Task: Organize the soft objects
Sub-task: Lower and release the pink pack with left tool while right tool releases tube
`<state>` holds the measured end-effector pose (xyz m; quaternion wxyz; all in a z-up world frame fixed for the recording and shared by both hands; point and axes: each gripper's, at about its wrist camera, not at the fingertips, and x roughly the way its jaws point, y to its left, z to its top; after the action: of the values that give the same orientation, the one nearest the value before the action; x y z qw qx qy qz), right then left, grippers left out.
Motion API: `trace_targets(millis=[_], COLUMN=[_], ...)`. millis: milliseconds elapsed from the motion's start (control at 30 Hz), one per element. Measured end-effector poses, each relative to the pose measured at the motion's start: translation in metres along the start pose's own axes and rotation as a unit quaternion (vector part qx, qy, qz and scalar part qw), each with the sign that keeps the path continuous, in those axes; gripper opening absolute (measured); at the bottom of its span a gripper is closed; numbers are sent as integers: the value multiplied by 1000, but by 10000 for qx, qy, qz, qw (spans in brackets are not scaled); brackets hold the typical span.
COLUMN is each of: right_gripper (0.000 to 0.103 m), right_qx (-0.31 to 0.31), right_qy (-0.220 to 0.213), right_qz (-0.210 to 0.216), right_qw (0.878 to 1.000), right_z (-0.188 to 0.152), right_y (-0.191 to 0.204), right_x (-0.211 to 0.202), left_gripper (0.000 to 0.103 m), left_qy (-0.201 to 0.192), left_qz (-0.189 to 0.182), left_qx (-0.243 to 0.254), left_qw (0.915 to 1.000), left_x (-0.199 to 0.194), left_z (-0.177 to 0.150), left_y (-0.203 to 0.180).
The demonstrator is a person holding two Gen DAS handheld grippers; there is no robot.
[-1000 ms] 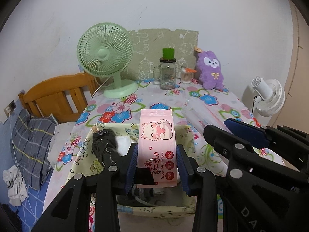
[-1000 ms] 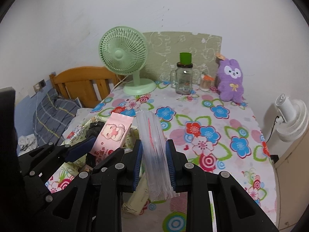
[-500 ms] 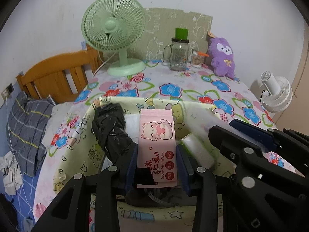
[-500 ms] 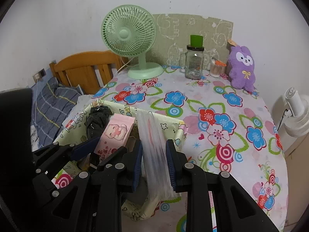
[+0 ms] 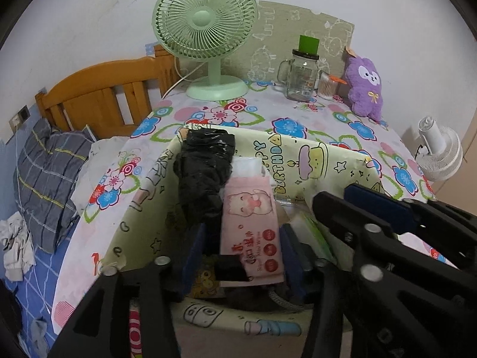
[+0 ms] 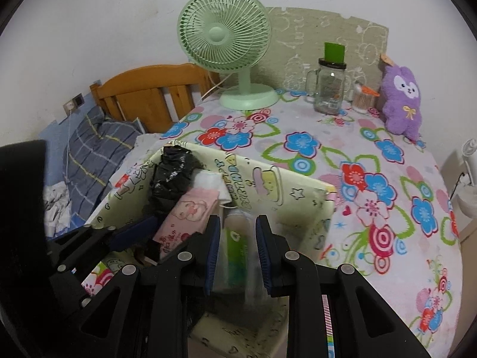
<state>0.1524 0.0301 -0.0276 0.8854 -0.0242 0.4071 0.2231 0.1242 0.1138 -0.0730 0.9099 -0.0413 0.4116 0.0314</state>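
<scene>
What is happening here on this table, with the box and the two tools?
A person is putting soft packs into the pale yellow cartoon-print box on the flowered tablecloth. The left tongs have lowered the pink wet-wipes pack beside a black plastic bag; their jaws have just been opening, the pack between them. The right tongs are shut on a clear plastic packet inside the box.

hidden: box floor (image 5: 208,280) | blurred: clear packet (image 6: 238,256); white fan (image 6: 468,191) cut off

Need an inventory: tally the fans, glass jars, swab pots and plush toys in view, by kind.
Fans: 2, green fan and white fan
Glass jar: 1
Cotton-swab pot: 1
Purple plush toy: 1
Total: 5
</scene>
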Motion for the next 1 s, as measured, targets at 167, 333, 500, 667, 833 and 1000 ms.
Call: trace_targets(millis=[167, 333, 500, 667, 833, 1000], right_gripper=[28, 28, 34, 69, 80, 87], right_qx=[45, 113, 104, 226, 228, 304], right_qy=[74, 72, 105, -7, -130, -237], right_qz=[69, 104, 44, -150, -285, -387], right_qw=[9999, 9999, 9999, 9996, 9992, 9985], right_z=[0, 0, 0, -1, -1, -2], right_y=[2, 2, -1, -6, -10, -16], right_x=[6, 6, 7, 2, -5, -16], left_gripper=[71, 77, 87, 94, 97, 99], left_qy=[-14, -28, -48, -127, -186, -275], left_qz=[-60, -114, -109, -214, -217, -202], left_qx=[-28, -5, 61, 110, 185, 269], left_qw=[10000, 9999, 9999, 9996, 9994, 9991], left_x=[-1, -1, -2, -7, -12, -20], left_z=[-1, 0, -1, -1, 1, 2], left_y=[3, 2, -2, -6, -12, -22])
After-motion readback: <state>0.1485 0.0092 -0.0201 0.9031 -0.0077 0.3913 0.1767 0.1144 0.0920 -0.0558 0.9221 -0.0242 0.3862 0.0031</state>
